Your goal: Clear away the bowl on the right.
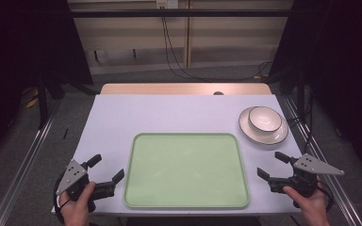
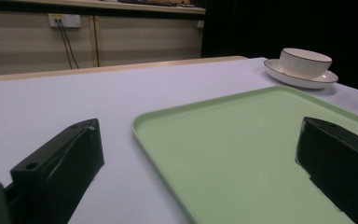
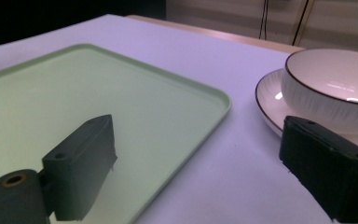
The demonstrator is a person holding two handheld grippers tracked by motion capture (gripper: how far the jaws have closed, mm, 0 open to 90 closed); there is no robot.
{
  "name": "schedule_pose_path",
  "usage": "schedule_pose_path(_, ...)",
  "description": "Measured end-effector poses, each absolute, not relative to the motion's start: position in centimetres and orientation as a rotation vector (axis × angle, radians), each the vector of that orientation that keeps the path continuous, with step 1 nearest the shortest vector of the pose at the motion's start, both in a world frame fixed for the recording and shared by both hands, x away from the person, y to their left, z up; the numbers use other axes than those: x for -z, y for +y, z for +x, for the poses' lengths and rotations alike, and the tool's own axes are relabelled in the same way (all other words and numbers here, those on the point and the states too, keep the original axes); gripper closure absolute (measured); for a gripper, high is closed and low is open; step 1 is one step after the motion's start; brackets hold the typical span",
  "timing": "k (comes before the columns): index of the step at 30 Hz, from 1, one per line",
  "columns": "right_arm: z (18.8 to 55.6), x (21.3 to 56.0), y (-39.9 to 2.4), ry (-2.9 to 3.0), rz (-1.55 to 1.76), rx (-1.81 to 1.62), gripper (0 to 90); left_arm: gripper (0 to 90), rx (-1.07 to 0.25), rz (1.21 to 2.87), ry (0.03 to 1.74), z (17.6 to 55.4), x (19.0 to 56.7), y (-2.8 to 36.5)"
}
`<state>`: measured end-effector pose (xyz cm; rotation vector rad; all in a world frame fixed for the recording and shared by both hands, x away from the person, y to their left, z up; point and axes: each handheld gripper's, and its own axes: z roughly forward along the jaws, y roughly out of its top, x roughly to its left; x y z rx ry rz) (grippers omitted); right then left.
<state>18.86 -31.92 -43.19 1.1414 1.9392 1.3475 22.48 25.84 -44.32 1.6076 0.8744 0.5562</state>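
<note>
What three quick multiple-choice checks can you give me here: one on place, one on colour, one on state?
1. Where is the bowl?
A. on the tray
B. on the plate
C. in a gripper

2. What colour is the tray?
A. green
B. red
C. black

3. How are the grippers?
A. both shut
B. both open
C. one holds the plate

Answers:
1 B, the bowl sits on the plate, beyond the tray's far right corner.
2 A, its surface is pale green.
3 B, the left gripper and right gripper both stand with jaws spread, nothing between.
</note>
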Motion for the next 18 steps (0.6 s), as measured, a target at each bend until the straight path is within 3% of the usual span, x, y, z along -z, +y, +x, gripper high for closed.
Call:
schedule_pose_path(12,19.8,43.9,-32.0,1.966,1.172,-1.303,9.6,0.8,-0.549,1.622,0.864,22.5,44.3,25.9)
schedule_pose_path(14,19.9,43.9,-32.1,1.967,1.176,-1.307,11.8,0.8,-0.544,1.618,0.862,22.5,44.3,25.9)
schedule_pose_path(16,19.9,43.8,-32.2,1.987,1.163,-1.316,20.1,0.8,-0.543,1.616,0.873,22.5,44.3,25.9)
schedule_pose_path(18,19.9,43.8,-32.3,1.999,1.155,-1.310,19.8,0.9,-0.539,1.618,0.876,22.5,44.3,25.9)
